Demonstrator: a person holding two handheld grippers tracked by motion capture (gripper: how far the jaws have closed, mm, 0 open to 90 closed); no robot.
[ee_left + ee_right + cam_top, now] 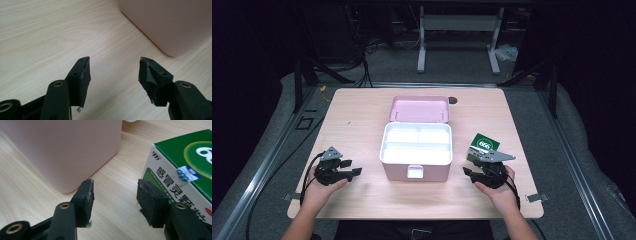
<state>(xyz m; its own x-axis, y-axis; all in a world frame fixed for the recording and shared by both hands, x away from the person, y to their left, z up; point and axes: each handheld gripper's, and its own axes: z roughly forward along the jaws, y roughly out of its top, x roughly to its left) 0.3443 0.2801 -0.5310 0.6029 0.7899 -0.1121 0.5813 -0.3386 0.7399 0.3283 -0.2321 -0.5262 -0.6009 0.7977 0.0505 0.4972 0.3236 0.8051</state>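
Observation:
A pink storage box [416, 170] stands open at the table's middle, its lid [419, 108] tipped back and a white divided tray [417, 143] inside. A green and white medicine carton [482, 145] lies to its right. My left gripper [357, 172] rests on the table left of the box, held by a hand, jaws open with nothing between them [114, 68]; the box's pink corner [170, 22] is ahead to the right. My right gripper [468, 171] sits right of the box, jaws open and empty [115, 188]. The carton [182, 167] lies just beyond its right jaw, and the box wall [65, 147] is at the left.
The light wooden table [357, 125] has bare surface left and right of the box and along its front edge. A small dark spot [453, 100] marks the tabletop behind the lid. Cables trail from both grippers off the table's near edge. Dark floor and a white stand lie beyond.

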